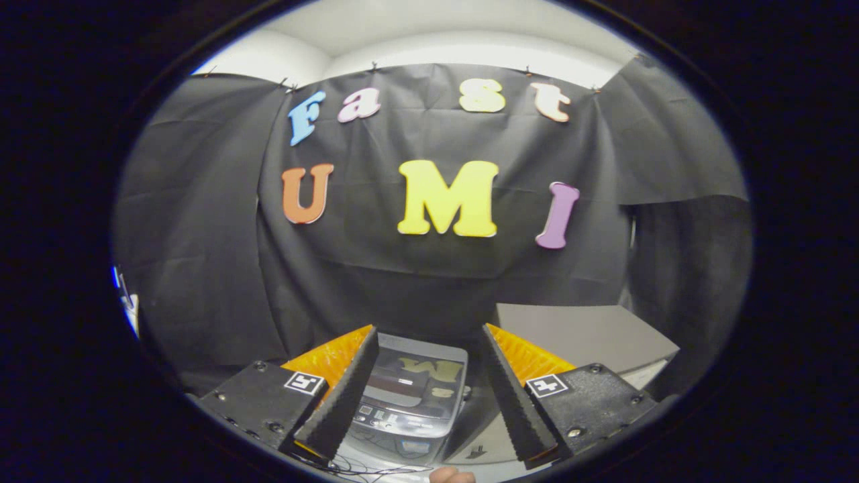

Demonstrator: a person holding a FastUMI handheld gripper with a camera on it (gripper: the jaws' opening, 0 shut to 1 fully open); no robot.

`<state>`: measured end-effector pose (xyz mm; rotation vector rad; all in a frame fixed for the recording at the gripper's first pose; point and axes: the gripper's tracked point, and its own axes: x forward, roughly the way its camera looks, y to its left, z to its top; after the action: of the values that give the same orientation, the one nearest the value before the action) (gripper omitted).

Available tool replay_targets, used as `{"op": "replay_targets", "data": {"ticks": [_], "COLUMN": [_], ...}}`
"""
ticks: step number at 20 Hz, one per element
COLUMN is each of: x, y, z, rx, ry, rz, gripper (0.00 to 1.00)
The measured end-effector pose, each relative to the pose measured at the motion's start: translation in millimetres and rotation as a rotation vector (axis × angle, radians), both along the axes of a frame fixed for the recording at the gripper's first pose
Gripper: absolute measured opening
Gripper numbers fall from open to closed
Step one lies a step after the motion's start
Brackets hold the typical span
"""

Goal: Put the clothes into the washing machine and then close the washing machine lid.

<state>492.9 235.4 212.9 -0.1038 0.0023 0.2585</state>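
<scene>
Tongs (429,335) spread apart above washing machine (413,396), lid seemingly closed.

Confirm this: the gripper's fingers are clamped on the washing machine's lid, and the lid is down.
Not quite. In the gripper view the gripper is open, fingers spread and holding nothing; the washing machine sits between and beyond them. Its lid does look down.

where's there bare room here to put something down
The grey tabletop, beyond the open claw and bordered by the black cloth wall behind, looks bare. The lid of the washing machine, seen between the fingers, is flat and glossy, with a control strip on its near edge. Thin wires and a fingertip crowd the spot nearest the claw.
</scene>
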Motion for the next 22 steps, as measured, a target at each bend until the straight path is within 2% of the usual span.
{"op": "replay_targets", "data": {"ticks": [4,9,15,22], "x": [-30,-96,-146,-147], "y": [-37,-94,-135,-171], "z": [12,23,11,13], "rx": [0.034,0.033,-0.030,-0.003], "ry": [-0.015,-0.053,-0.061,-0.041], "rz": [-0.037,-0.060,-0.025,-0.015], "gripper": [0.95,0.98,0.99,0.99]}}
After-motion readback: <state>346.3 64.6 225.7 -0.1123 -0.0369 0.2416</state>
